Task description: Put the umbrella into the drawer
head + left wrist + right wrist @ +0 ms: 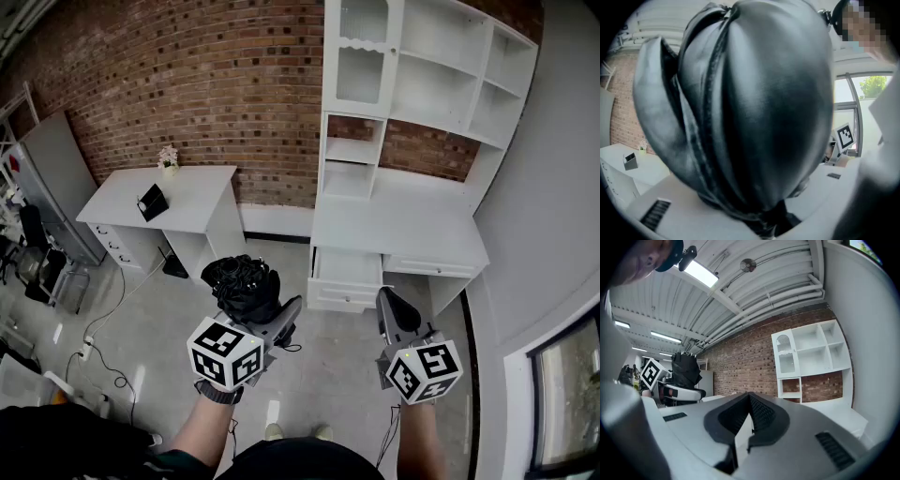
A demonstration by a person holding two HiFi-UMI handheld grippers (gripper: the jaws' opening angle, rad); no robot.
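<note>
The folded black umbrella (754, 108) is a fat bundle of glossy, creased fabric. Its pleats gather into rounded lobes with stitched seams running lengthwise. The left gripper (272, 317) is smooth grey-white moulded plastic with a marker cube at its back. Its 2 jaws stand wide and are clamped on the bundle's lower end. In the left gripper view the fabric swells up and forward from between the jaws and fills almost the whole picture, with only a narrow dark end pinched low between them.

The right gripper (749, 401) has its 2 jaws closed together, their black ribbed pads meeting with nothing between them.

The shallow white rectangular drawer (343, 298) is pulled out from under the white tabletop (403, 225), which carries open white shelves. It lies ahead of both pairs of jaws and lower, to the right of the left jaws and slightly left of the right jaws. The umbrella is well apart from it.

Bare grey floor (328, 361) lies between the jaws and the drawer's front panel. The tabletop's front edge overhangs the back of the drawer. A plain grey wall (553, 234) runs along the right of the right jaws. A smaller white desk (187, 197) stands ahead and left of the left jaws, against the red brick wall (234, 84).
</note>
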